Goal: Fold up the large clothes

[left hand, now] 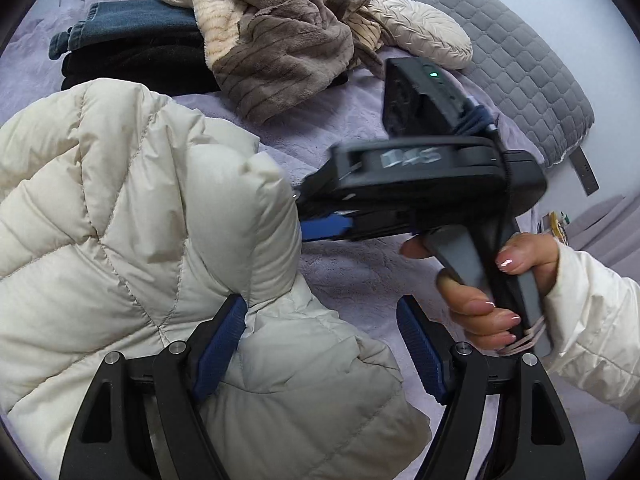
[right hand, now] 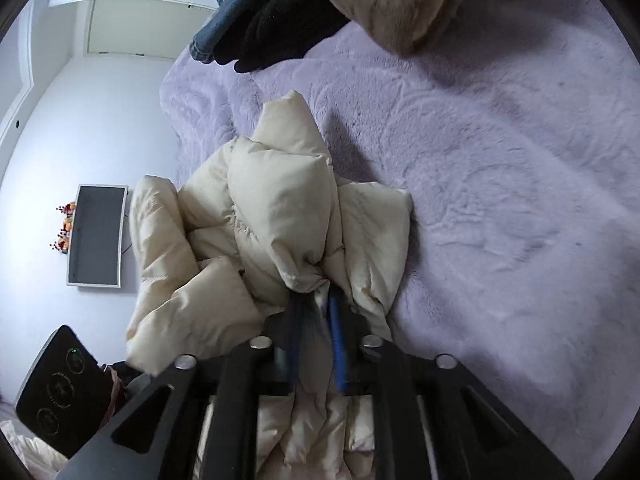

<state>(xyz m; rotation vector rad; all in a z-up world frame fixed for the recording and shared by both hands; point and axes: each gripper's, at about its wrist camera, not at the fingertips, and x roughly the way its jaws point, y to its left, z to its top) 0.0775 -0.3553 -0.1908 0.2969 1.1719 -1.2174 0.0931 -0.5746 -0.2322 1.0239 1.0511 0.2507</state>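
Observation:
A cream quilted puffer jacket (left hand: 132, 240) is bunched up over the lilac bed cover. My left gripper (left hand: 324, 344) is open; its jaws stand wide, and a fold of the jacket lies between them against the left pad. My right gripper (right hand: 316, 312) is shut on a bunched fold of the jacket (right hand: 280, 208) and holds it above the bed. In the left wrist view the right gripper (left hand: 308, 216) comes in from the right, its tips against the jacket.
A brown and beige fleece heap (left hand: 280, 32), folded jeans (left hand: 132, 24) and a black garment (left hand: 132, 68) lie at the back of the lilac bed cover (left hand: 360, 276). A cream pillow (left hand: 420, 28) and grey quilted headboard (left hand: 532, 64) are at the right.

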